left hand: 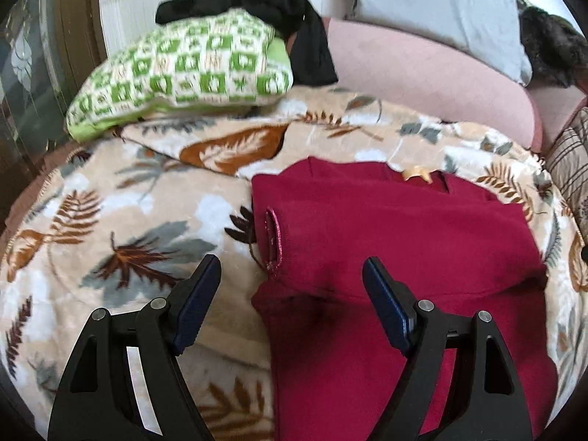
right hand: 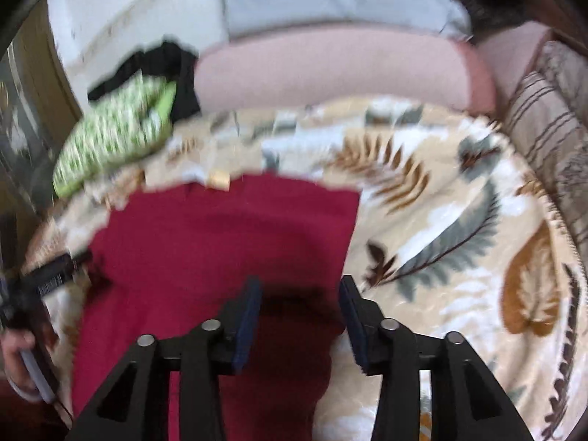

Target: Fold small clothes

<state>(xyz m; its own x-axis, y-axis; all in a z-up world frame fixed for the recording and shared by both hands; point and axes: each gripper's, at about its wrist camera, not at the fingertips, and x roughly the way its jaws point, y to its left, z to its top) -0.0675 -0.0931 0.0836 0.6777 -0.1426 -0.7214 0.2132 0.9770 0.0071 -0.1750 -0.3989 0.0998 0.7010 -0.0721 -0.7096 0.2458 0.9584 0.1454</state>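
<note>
A dark red garment (left hand: 386, 242) lies partly folded on a leaf-patterned blanket (left hand: 121, 220), with a sleeve cuff (left hand: 273, 235) turned in at its left edge. My left gripper (left hand: 292, 275) is open and empty, just above the garment's left edge. The garment also shows in the right wrist view (right hand: 220, 242). My right gripper (right hand: 299, 294) is open and empty over the garment's right edge. The left gripper (right hand: 47, 279) shows at the far left of that view, which is blurred.
A green-and-white patterned garment (left hand: 183, 70) and a black garment (left hand: 279, 11) lie at the back of the blanket. A pink bolster (left hand: 422, 81), a grey pillow (left hand: 441, 11) and a striped cushion (right hand: 544, 128) border the blanket (right hand: 459, 220).
</note>
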